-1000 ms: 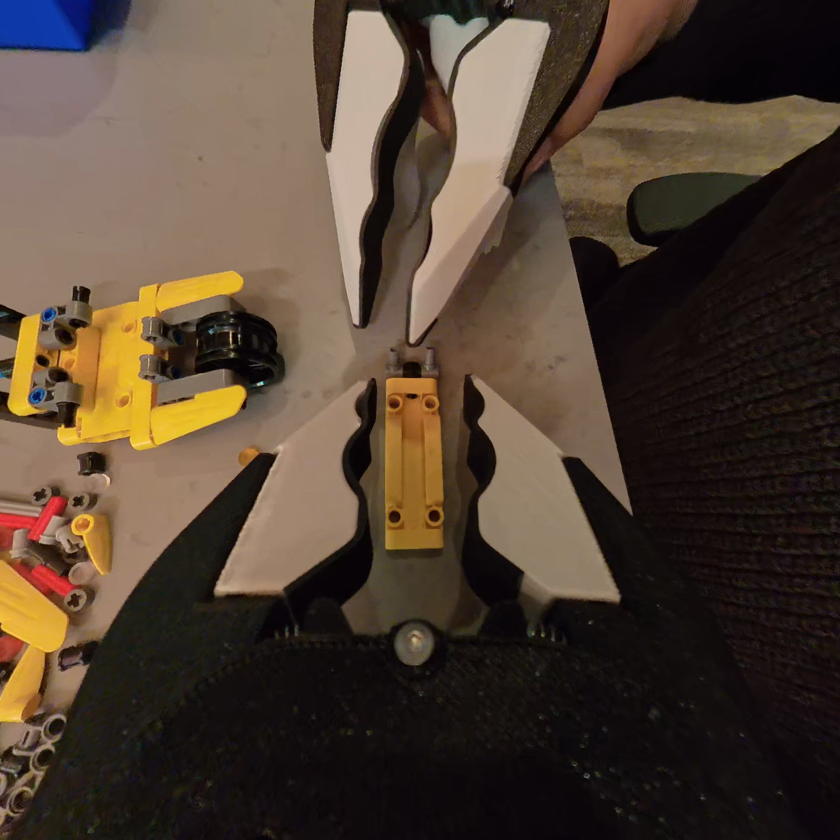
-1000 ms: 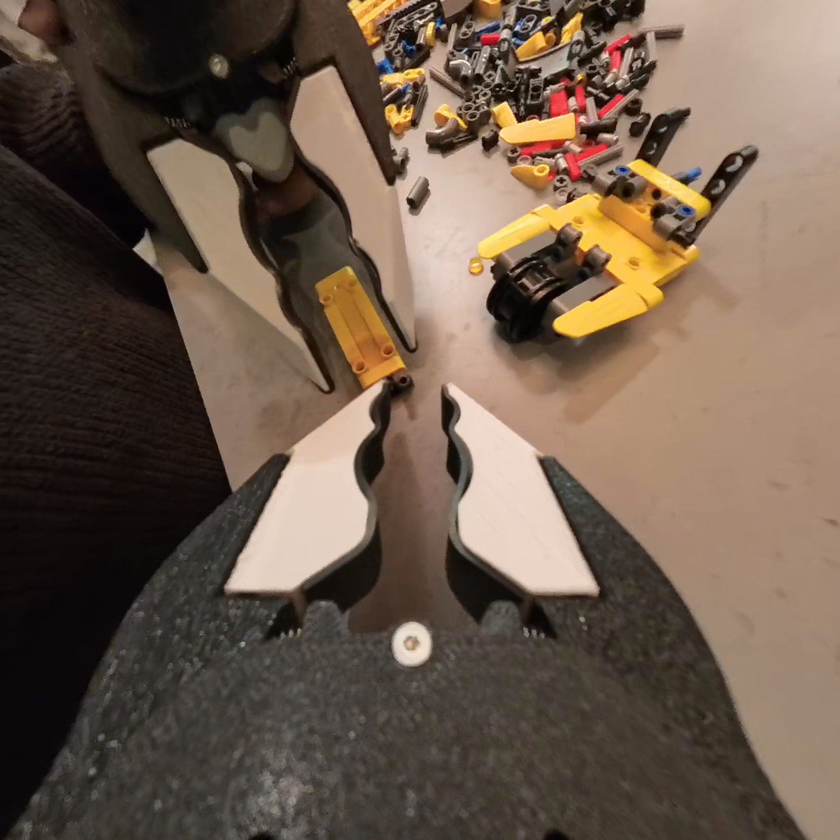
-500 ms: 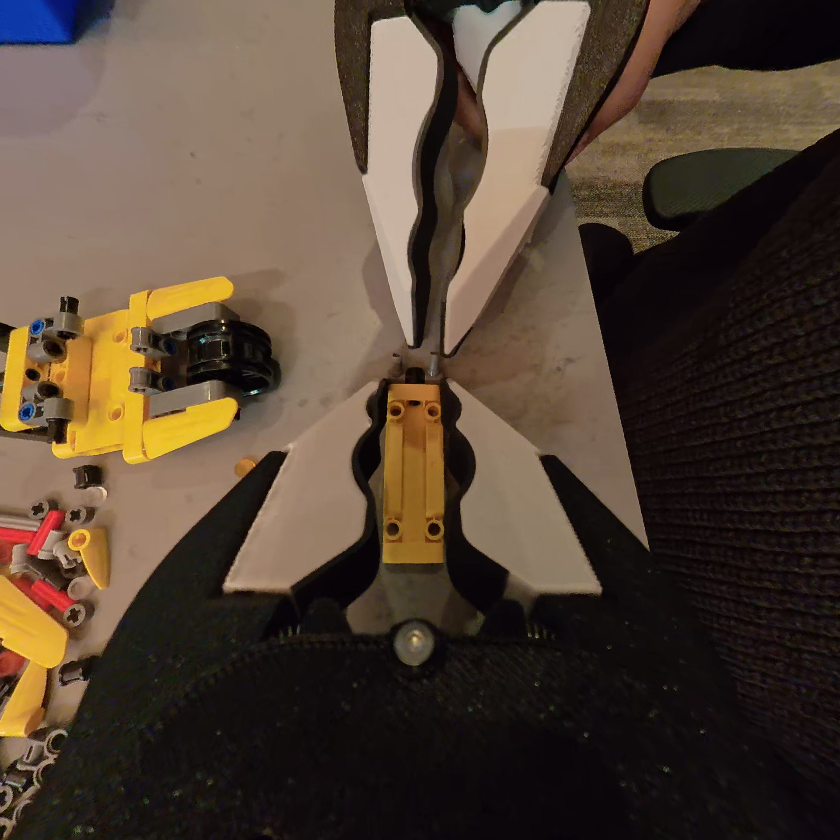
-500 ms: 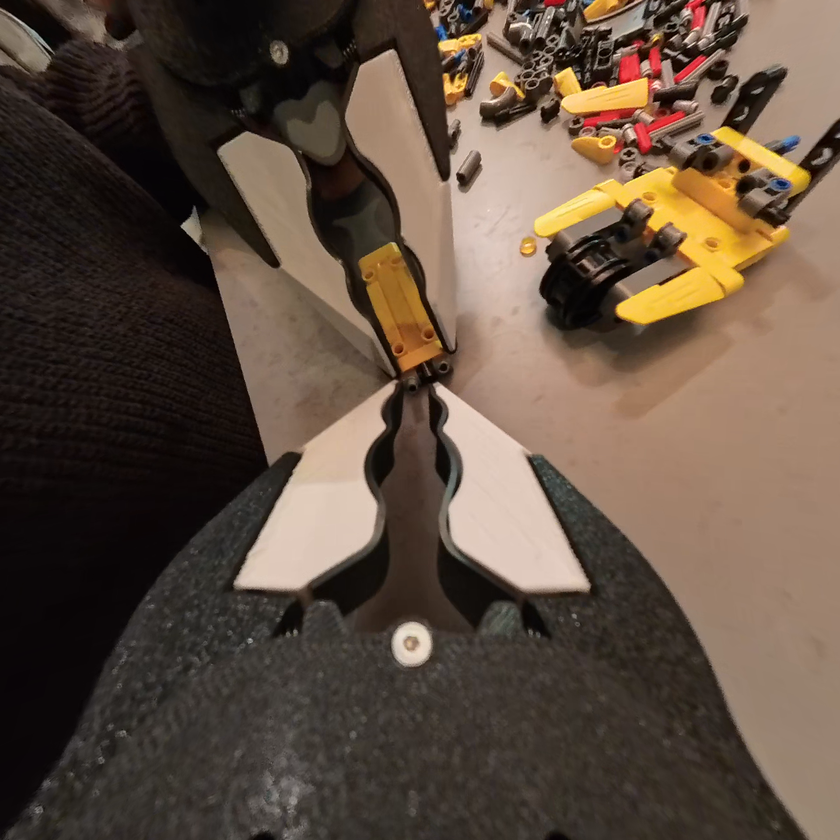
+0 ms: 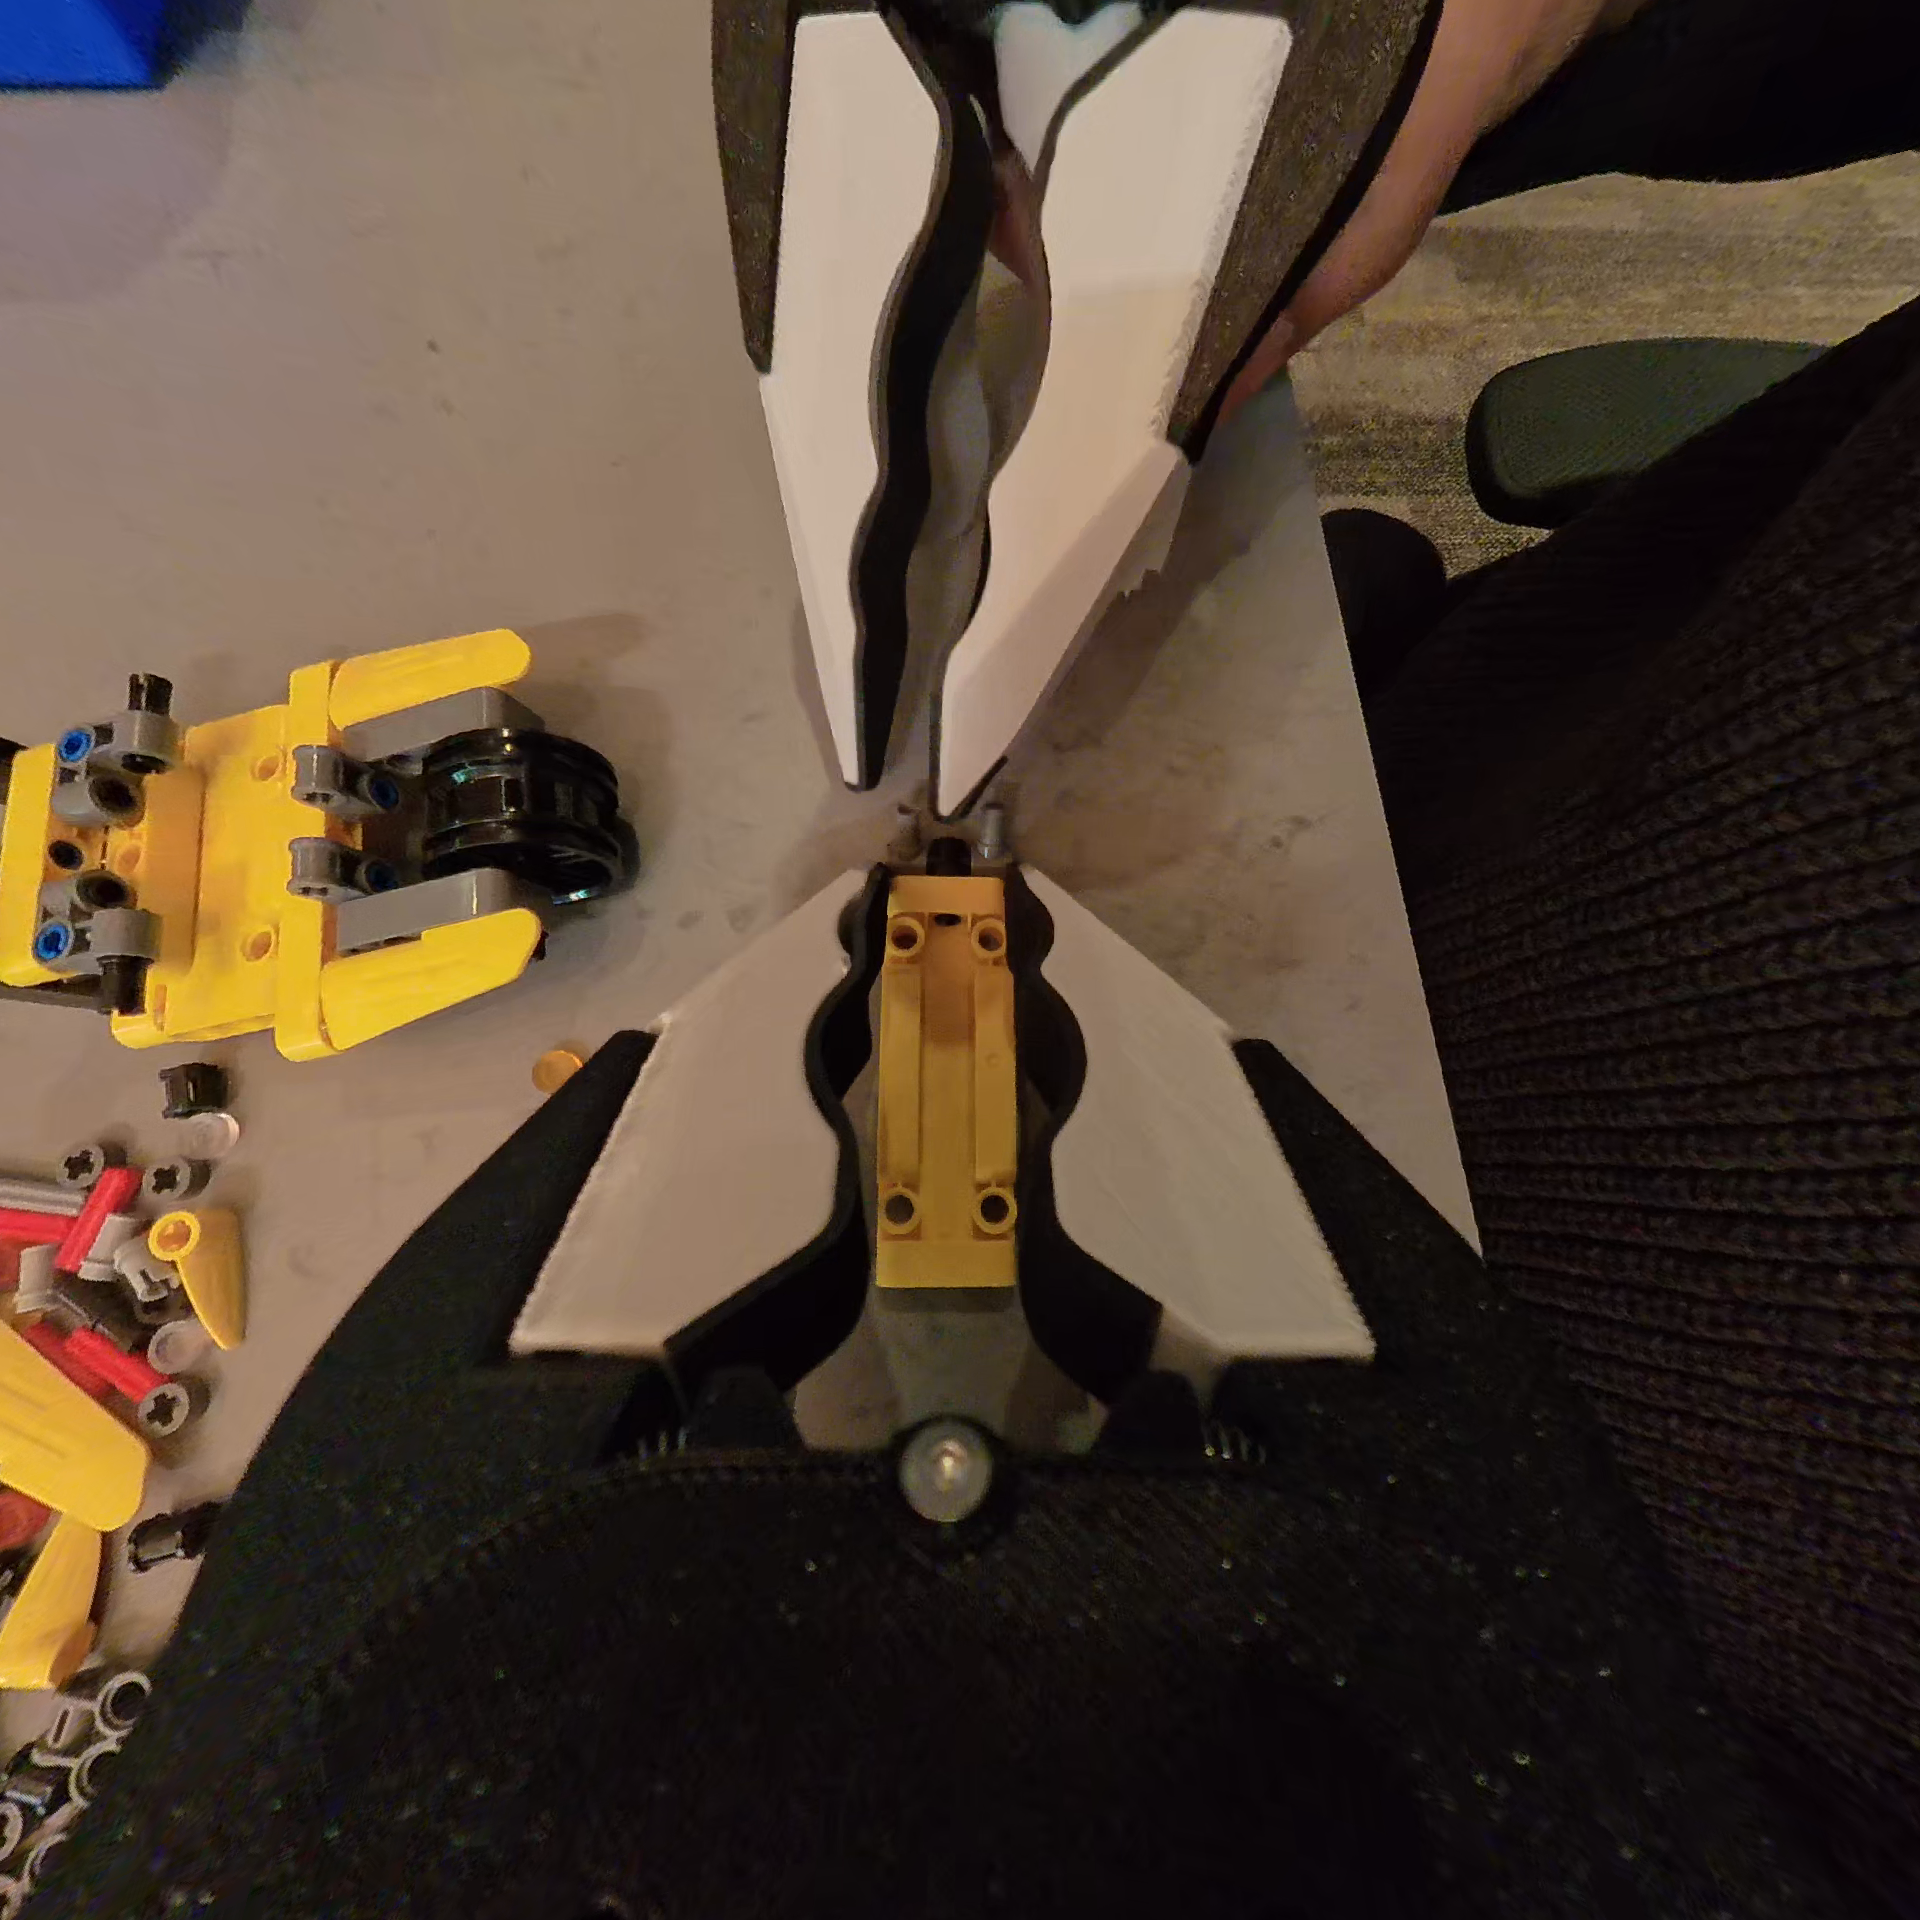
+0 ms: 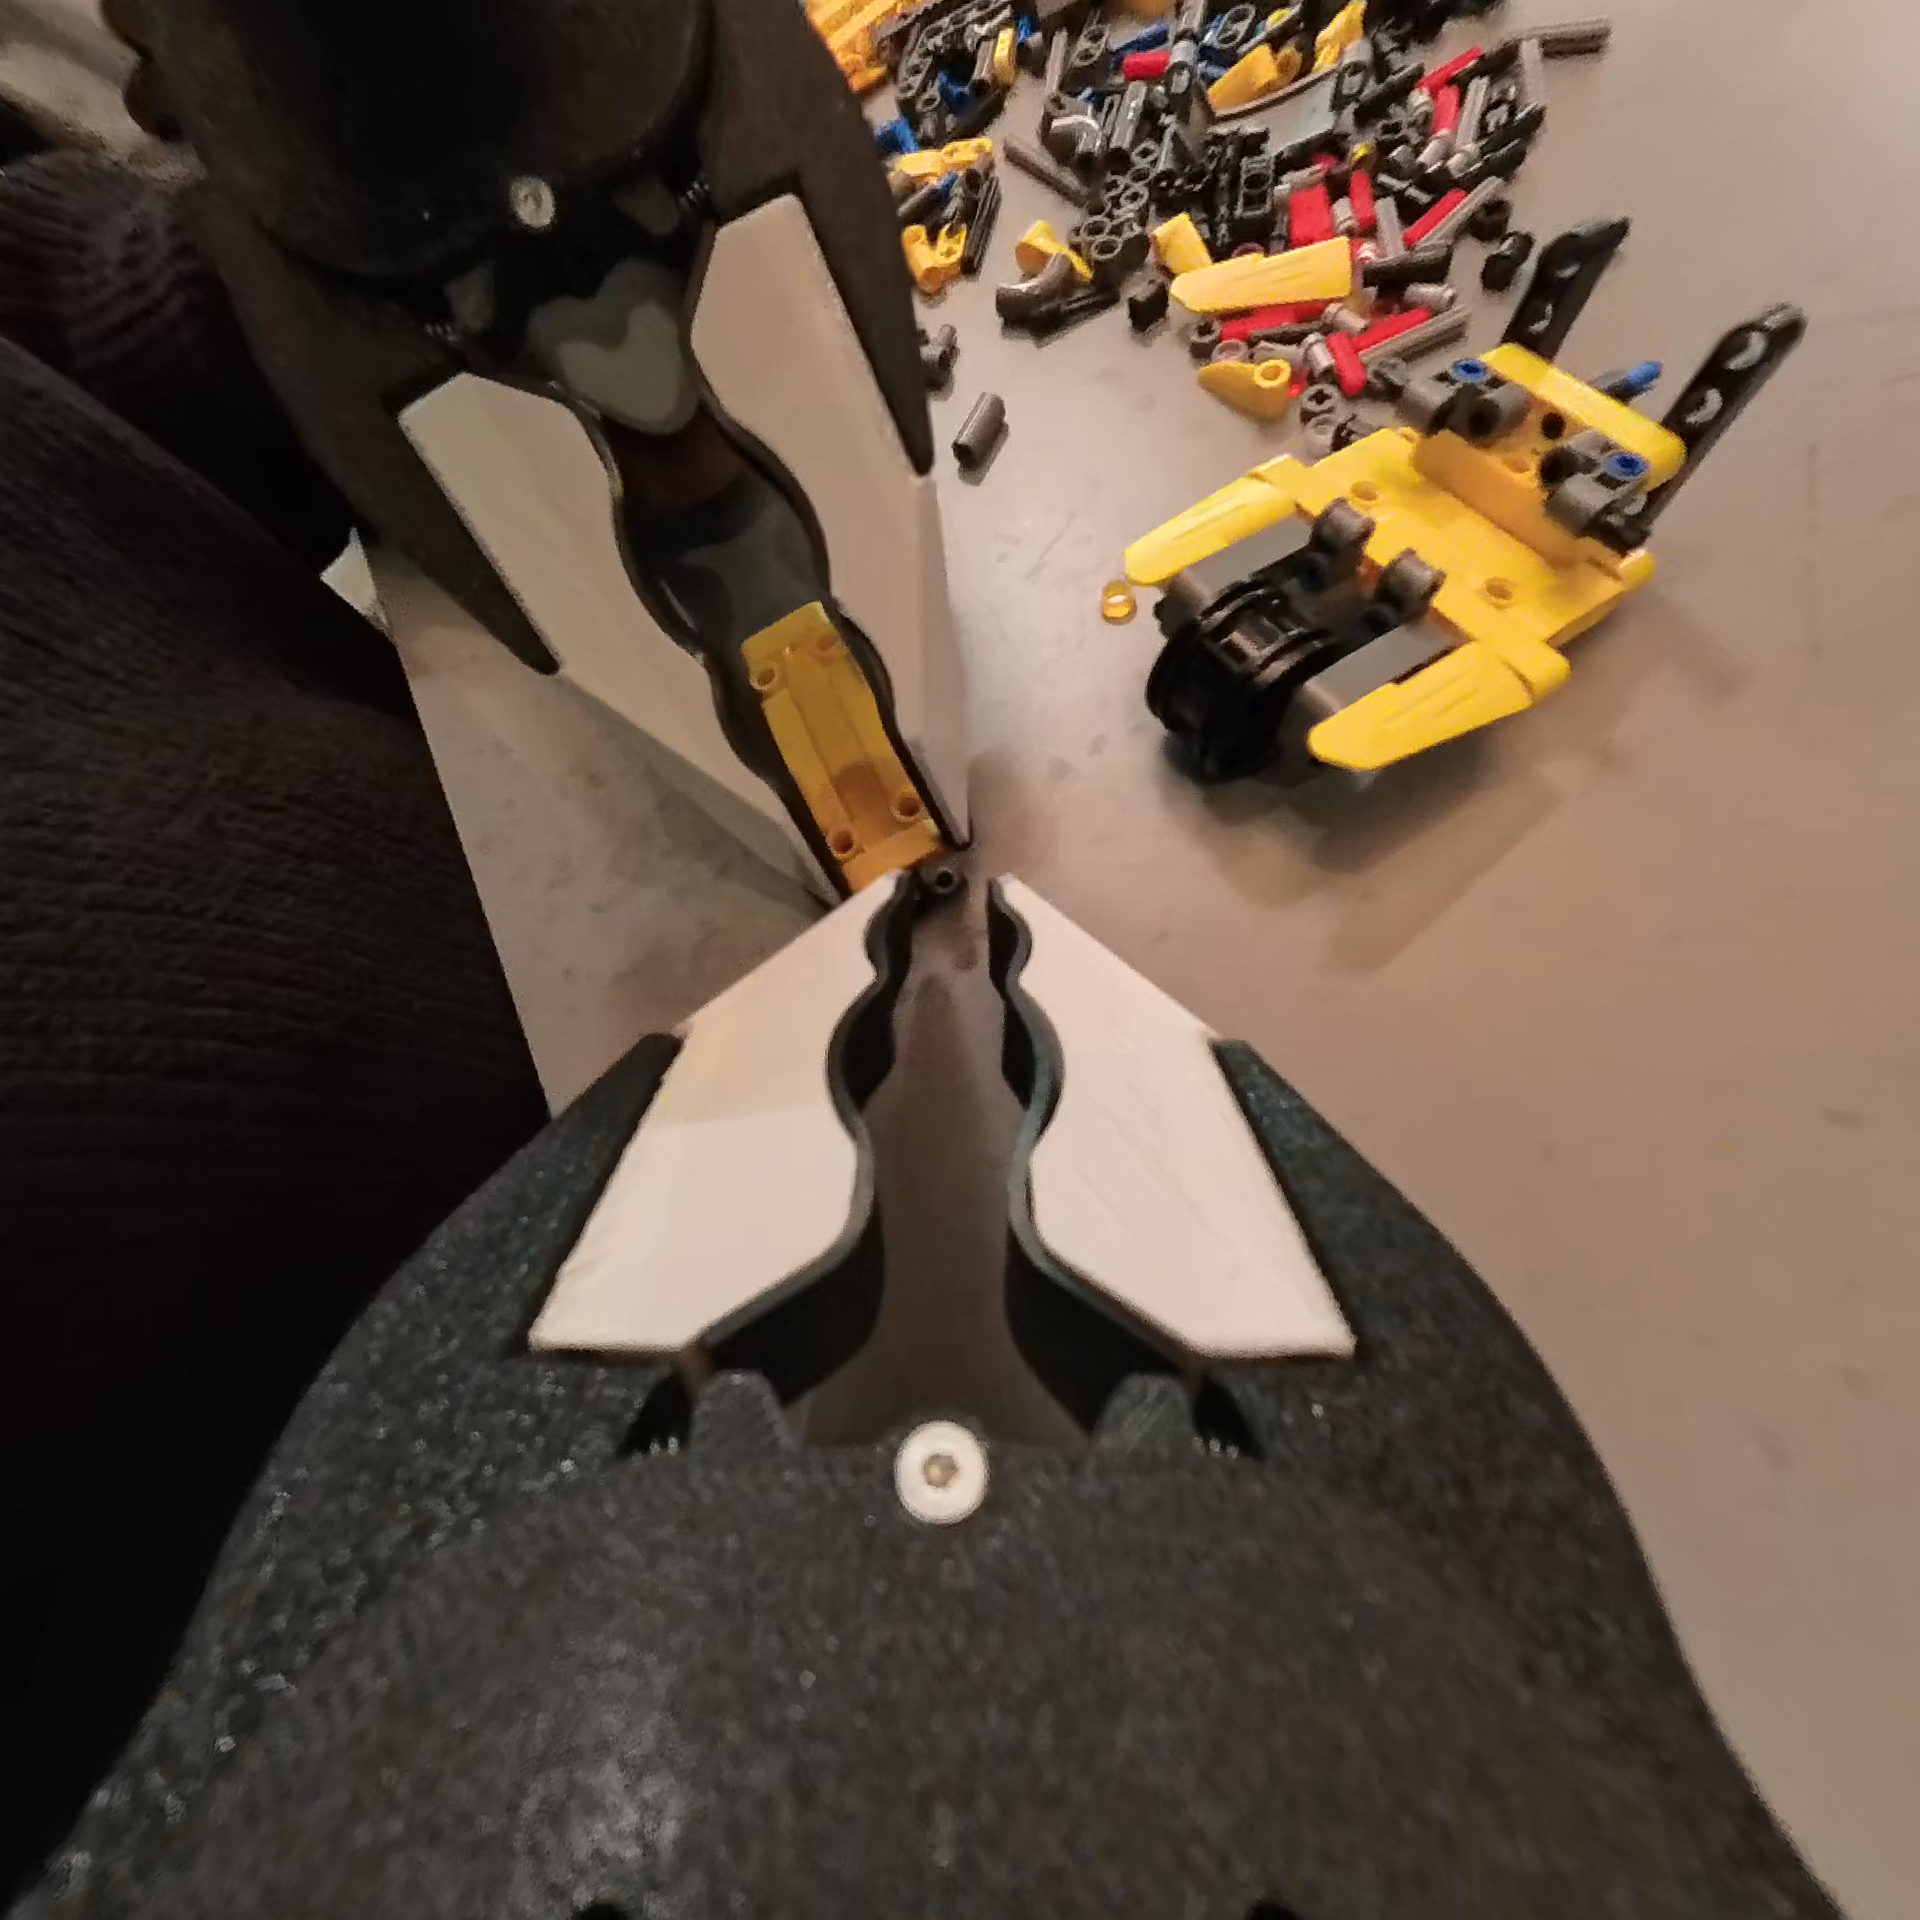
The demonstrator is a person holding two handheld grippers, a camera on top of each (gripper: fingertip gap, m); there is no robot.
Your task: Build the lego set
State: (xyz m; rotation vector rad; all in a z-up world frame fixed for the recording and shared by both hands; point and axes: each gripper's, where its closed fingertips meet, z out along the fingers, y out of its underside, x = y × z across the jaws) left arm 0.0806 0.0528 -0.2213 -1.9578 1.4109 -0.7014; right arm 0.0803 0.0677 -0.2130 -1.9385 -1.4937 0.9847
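Observation:
My left gripper (image 5: 943, 883) is shut on a flat yellow panel piece (image 5: 945, 1091) that lies lengthwise between its fingers, just above the grey table (image 5: 416, 364). A black pin (image 5: 943, 857) and small grey pins (image 5: 992, 831) stick out of the panel's far end. My right gripper (image 6: 943, 888) faces it tip to tip, jaws a narrow gap apart, with the black pin (image 6: 940, 881) at the opening. The right wrist view shows the left gripper (image 6: 899, 862) holding the panel (image 6: 831, 738). The right gripper (image 5: 902, 798) comes down from the top in the left wrist view.
A part-built yellow model with a black wheel (image 5: 260, 862) (image 6: 1434, 582) lies on the table. A pile of loose pieces (image 6: 1299, 187) (image 5: 94, 1299) lies beyond it. A small orange stud (image 5: 558, 1068) lies between. A dark knit sleeve (image 5: 1662, 1039) covers the table edge. My two grippers' fingertips are within a few centimetres of each other. The small orange stud (image 5: 558, 1068) is about equally far from each gripper, around 7 cm. Seen from the right wrist view (image 6: 1117, 598) as well.
My left gripper closed on the yellow panel. My right gripper narrowed and moved in until its tips met the panel's pin end, then widened slightly.

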